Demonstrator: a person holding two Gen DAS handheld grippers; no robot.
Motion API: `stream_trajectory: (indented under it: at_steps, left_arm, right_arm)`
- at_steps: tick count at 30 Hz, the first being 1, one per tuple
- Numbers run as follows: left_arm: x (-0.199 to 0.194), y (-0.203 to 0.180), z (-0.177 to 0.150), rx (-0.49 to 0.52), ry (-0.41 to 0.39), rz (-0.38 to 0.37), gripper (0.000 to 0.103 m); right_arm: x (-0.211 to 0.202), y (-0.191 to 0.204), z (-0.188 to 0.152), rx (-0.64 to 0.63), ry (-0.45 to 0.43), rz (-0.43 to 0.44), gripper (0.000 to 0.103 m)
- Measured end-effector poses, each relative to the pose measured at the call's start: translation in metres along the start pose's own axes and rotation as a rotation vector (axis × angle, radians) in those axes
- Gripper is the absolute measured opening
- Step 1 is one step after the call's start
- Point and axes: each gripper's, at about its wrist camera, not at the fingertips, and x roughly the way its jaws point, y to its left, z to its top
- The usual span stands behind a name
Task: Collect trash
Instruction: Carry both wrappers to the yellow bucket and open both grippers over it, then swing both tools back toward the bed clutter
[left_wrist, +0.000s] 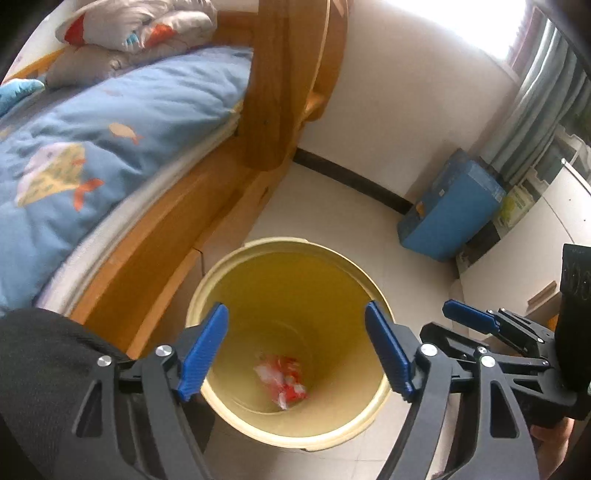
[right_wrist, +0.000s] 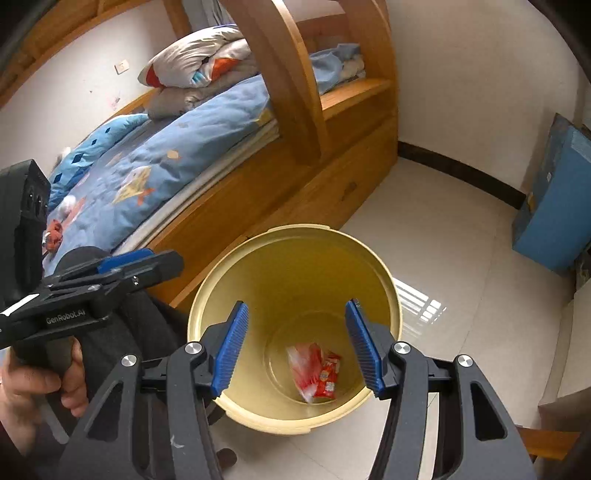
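A pale yellow bucket (left_wrist: 295, 280) (right_wrist: 295, 266) stands on the tiled floor beside the bed. Crumpled red and white wrappers (left_wrist: 282, 380) (right_wrist: 317, 373) lie on its bottom. My left gripper (left_wrist: 295, 354) hangs open above the bucket's mouth, nothing between its blue pads. My right gripper (right_wrist: 297, 349) is also open over the bucket and holds nothing. Each gripper shows from the side in the other's view: the right gripper (left_wrist: 465, 315) at the right, the left gripper (right_wrist: 147, 260) at the left, held by a hand (right_wrist: 33, 380). A small orange scrap (right_wrist: 55, 236) lies on the quilt.
The wooden bed frame (right_wrist: 258, 206) with a blue fish-print quilt (left_wrist: 92, 147) runs along the left, close to the bucket. A blue box (left_wrist: 450, 210) leans at the far wall. White furniture (left_wrist: 517, 258) stands at the right. Pale floor tiles (right_wrist: 443, 229) stretch behind the bucket.
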Motion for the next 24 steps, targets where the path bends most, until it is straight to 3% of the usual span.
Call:
stream_trajectory:
  at_steps: [7, 10, 16, 24]
  left_arm:
    - [-0.039, 0.011, 0.005, 0.026, -0.111, 0.081, 0.082]
    - [-0.068, 0.027, 0.005, 0.018, -0.179, 0.162, 0.087]
    - [-0.141, 0.075, -0.006, -0.047, -0.317, 0.363, 0.092]
    - [-0.249, 0.159, -0.046, -0.238, -0.44, 0.694, 0.097]
  right_arm:
    - [-0.001, 0.018, 0.008, -0.004, -0.029, 0.054, 0.055]
    - [-0.004, 0.038, 0.016, -0.032, -0.07, 0.111, 0.055]
    - [-0.007, 0.102, 0.039, -0.148, -0.153, 0.234, 0.06]
    - [-0.006, 0.236, 0.055, -0.377, -0.212, 0.485, 0.066]
